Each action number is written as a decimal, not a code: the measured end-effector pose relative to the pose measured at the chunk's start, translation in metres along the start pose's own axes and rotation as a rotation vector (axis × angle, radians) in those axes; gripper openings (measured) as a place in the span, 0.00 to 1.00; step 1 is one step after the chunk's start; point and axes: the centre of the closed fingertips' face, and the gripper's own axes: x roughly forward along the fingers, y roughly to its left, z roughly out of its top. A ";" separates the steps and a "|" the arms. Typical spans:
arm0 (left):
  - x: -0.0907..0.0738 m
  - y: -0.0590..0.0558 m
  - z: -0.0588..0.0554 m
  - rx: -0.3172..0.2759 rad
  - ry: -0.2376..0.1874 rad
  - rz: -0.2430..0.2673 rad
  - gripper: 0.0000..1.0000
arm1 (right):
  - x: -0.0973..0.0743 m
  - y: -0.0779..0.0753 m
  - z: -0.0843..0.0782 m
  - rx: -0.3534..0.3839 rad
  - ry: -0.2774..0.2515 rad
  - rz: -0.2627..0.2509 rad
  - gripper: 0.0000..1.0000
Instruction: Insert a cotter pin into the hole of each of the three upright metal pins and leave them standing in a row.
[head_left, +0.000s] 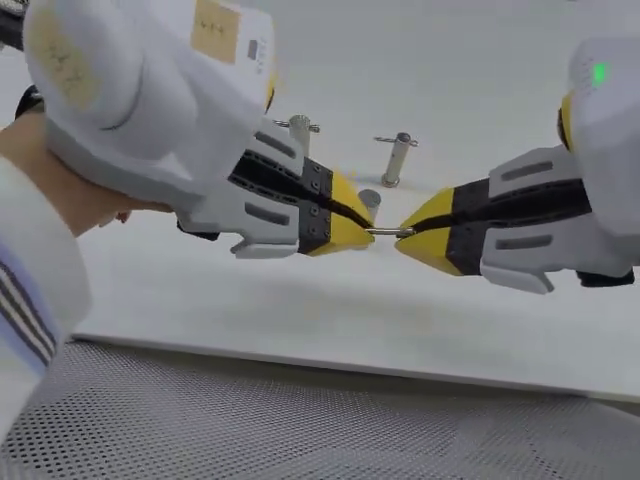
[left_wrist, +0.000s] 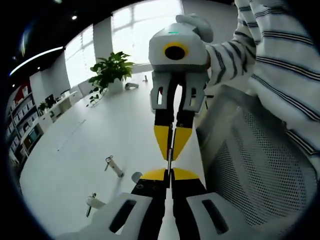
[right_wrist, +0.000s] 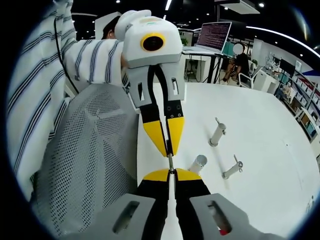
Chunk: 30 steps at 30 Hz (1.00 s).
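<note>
Head view shows my left tool (head_left: 352, 230) and my right tool (head_left: 412, 232) tip to tip, just above the table (head_left: 300, 320). Both are squeezed shut on one thin cotter pin (head_left: 385, 232), one tool on each end. Just behind the tips stands a bare metal pin (head_left: 369, 200). Its top looks plain, so I think this one is not done yet. Farther behind the tools stand a second metal pin (head_left: 298, 128) and a third metal pin (head_left: 397, 155). Each has a cotter pin through its top, so I judge two of three are done. The bare one stands nearer the tools than the other two, so the row may need fixing too.

Both gripper views look straight along the tools, so I can see each pair of jaws pressed together with the cotter pin in the slit. From the side, the head view does not make that so plain. Left gripper view adds a green plant (left_wrist: 111, 70) far past the right tool.
</note>
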 end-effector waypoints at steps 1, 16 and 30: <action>0.000 -0.001 0.000 0.001 0.008 -0.005 0.00 | 0.000 0.001 0.000 0.002 0.001 0.005 0.00; -0.001 -0.008 -0.001 -0.031 0.024 -0.054 0.00 | 0.002 0.009 0.001 0.047 -0.035 0.040 0.00; 0.000 0.011 -0.012 -0.077 0.064 0.002 0.14 | -0.002 -0.007 -0.003 0.174 -0.099 -0.017 0.00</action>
